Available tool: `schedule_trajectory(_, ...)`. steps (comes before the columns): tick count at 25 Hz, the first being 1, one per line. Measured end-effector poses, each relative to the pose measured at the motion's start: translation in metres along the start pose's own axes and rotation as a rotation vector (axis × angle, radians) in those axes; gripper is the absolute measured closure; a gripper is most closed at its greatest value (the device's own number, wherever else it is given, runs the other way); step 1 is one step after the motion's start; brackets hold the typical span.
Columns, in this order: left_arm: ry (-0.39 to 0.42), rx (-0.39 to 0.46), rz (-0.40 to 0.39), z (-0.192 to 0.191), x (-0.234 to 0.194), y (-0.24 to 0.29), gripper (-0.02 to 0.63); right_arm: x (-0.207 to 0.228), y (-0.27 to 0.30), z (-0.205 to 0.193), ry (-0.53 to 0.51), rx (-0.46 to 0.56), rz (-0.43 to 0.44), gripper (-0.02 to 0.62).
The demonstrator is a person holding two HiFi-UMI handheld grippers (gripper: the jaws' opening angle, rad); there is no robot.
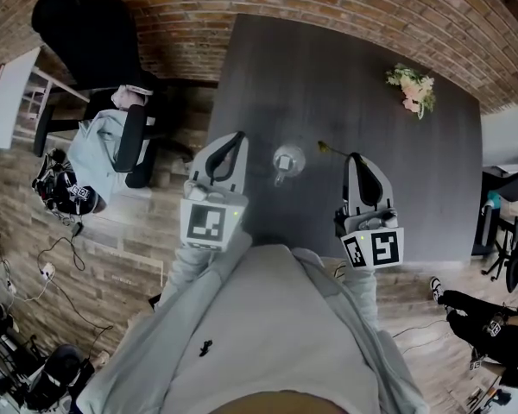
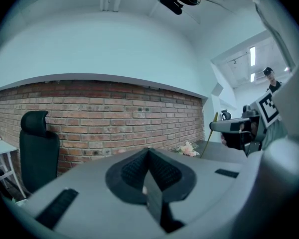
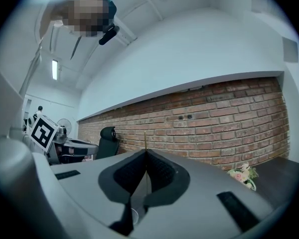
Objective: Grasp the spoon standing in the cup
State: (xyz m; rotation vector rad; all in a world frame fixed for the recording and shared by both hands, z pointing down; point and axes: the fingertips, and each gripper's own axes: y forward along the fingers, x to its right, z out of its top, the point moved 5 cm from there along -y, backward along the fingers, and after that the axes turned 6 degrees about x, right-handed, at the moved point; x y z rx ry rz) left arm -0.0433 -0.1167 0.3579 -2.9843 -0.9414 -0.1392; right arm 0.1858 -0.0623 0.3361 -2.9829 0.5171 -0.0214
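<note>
A clear glass cup (image 1: 287, 159) stands on the dark table (image 1: 345, 67), between my two grippers. My right gripper (image 1: 355, 157) is shut on a thin yellow spoon (image 1: 332, 150), which hangs just right of the cup and pokes left from the jaw tips. In the right gripper view the spoon (image 3: 145, 136) runs as a thin line between the closed jaws of the right gripper (image 3: 145, 151) and sticks out past them. The left gripper view shows the spoon (image 2: 213, 129) slanting below the right gripper (image 2: 215, 126). My left gripper (image 1: 239, 136) (image 2: 149, 149) is shut on nothing, left of the cup.
A small bunch of flowers (image 1: 412, 87) lies at the table's far right. A black office chair (image 1: 112, 41) and a white desk (image 1: 4, 93) stand off to the left. A seated person's legs (image 1: 475, 309) show at the right edge. Cables and a bag (image 1: 65, 188) lie on the floor.
</note>
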Motion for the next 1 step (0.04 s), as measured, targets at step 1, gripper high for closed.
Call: schedule_trajectory(1, 0.007, 0.002, -0.004, -0.0007, 0.0003, 0.0002, 0.588, 0.0000, -0.0002, -0.0007, 0.001, -0.001, 0.001, 0.577)
